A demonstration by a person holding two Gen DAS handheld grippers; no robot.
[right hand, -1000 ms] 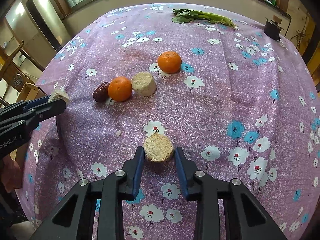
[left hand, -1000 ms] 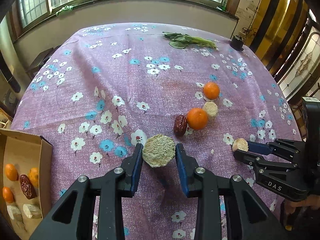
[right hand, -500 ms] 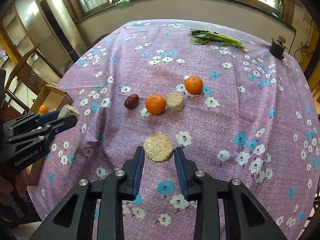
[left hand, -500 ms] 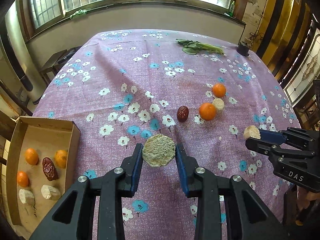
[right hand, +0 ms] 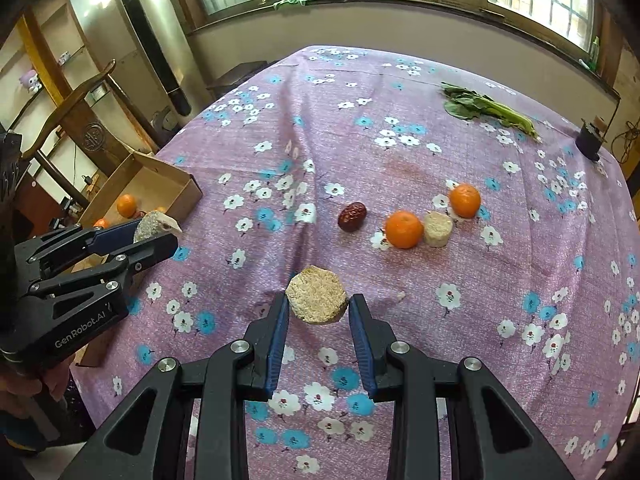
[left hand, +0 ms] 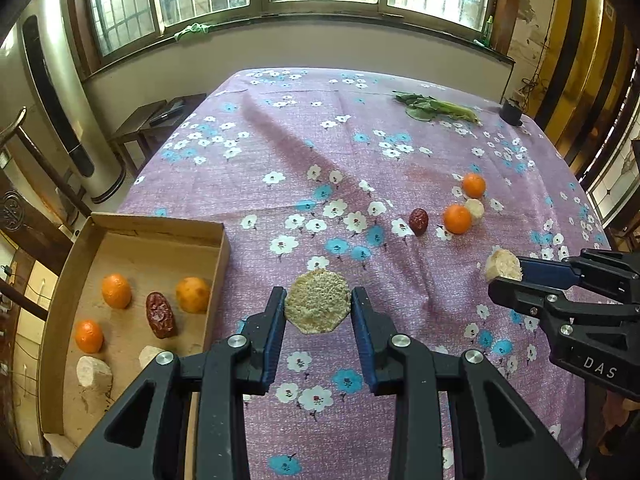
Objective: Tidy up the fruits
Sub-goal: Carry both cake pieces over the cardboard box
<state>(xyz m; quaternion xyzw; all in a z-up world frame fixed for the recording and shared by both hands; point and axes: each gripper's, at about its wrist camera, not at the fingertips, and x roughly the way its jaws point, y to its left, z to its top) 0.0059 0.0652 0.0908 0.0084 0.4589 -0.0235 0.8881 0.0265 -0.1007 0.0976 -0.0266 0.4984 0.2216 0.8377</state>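
My left gripper (left hand: 318, 312) is shut on a beige sugarcane chunk (left hand: 317, 306), held above the table just right of the cardboard box (left hand: 218, 240). My right gripper (right hand: 318, 306) is shut on a second beige chunk (right hand: 317, 299), also lifted off the cloth. Each gripper shows in the other's view, the right one (left hand: 503, 271) at the right and the left one (right hand: 160, 229) at the left. Two oranges (right hand: 404, 229) (right hand: 465, 200), a red date (right hand: 352, 216) and another beige chunk (right hand: 438, 228) lie on the table. The box holds three oranges (left hand: 116, 290), a date (left hand: 160, 314) and two chunks (left hand: 94, 372).
The table wears a purple floral cloth (left hand: 320, 152). Leafy greens (left hand: 436, 107) and a small dark object (left hand: 512, 111) lie at the far edge. A wooden chair (right hand: 80, 120) and a tall white appliance (left hand: 52, 92) stand left of the table.
Both grippers have risen and pulled back from the table, each still holding its chunk. The left one has swung leftward, bringing the box more fully into view.
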